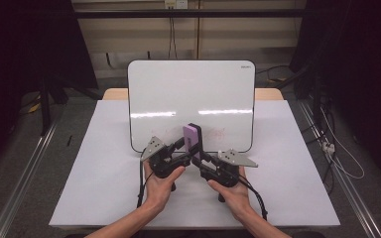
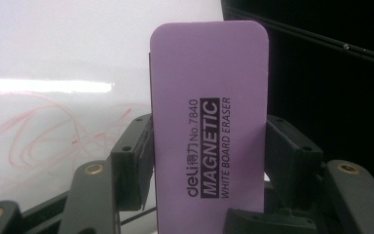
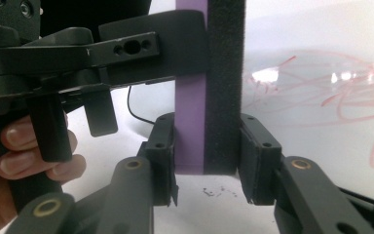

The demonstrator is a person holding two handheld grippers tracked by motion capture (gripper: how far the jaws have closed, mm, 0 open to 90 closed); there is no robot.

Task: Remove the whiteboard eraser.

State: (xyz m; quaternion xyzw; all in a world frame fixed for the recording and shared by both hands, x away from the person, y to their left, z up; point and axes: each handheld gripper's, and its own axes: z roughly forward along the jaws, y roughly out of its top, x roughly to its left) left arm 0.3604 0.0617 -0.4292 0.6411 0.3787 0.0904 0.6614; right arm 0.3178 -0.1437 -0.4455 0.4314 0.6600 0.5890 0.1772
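Note:
A purple magnetic whiteboard eraser (image 1: pixel 192 136) stands upright above the table, held between both grippers in front of the whiteboard (image 1: pixel 191 94). My left gripper (image 1: pixel 185 147) is shut on it. In the left gripper view the pads press the two long edges of the eraser's printed purple face (image 2: pixel 209 122). My right gripper (image 1: pixel 199 155) holds it lower down. In the right gripper view the pads lie against the purple back (image 3: pixel 190 122) and the black felt side. One finger (image 3: pixel 151 48) of the left gripper reaches in from the left higher up.
Faint red scribbles (image 1: pixel 213 133) mark the lower part of the whiteboard (image 3: pixel 321 58), which leans at the back of the white-covered table (image 1: pixel 104 173). Dark floor, rails and cables (image 1: pixel 337 148) lie on both sides of the table. Small dark crumbs (image 3: pixel 219 191) lie under the eraser.

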